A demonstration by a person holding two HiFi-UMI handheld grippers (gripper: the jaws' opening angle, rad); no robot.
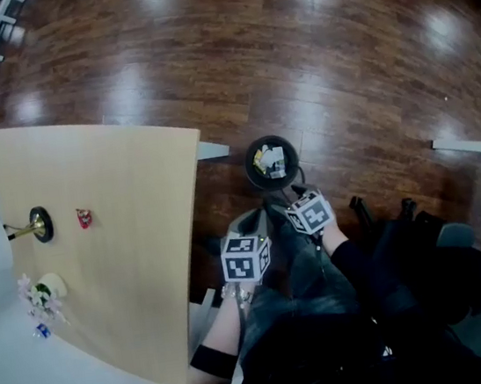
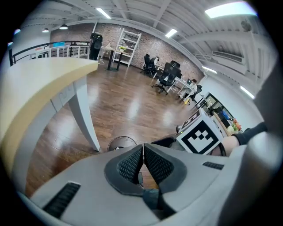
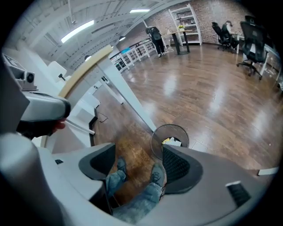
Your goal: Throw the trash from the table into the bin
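We count one table [image 1: 124,247], and on it one red wrapper [image 1: 84,217], one black round base with a brass stem [image 1: 41,224] and one white vase of flowers [image 1: 48,289]. One small blue item [image 1: 41,331] lies near the vase. We see one bin [image 1: 251,169] on the floor [image 1: 291,46], and the pieces of trash in it are too jumbled for us to count. We count two grippers, the left gripper [image 2: 143,152] and the right gripper [image 3: 138,155], each with two jaws and one marker cube [image 1: 245,259], so four jaws and two cubes. Below the right gripper we count two shoes [image 3: 120,166]
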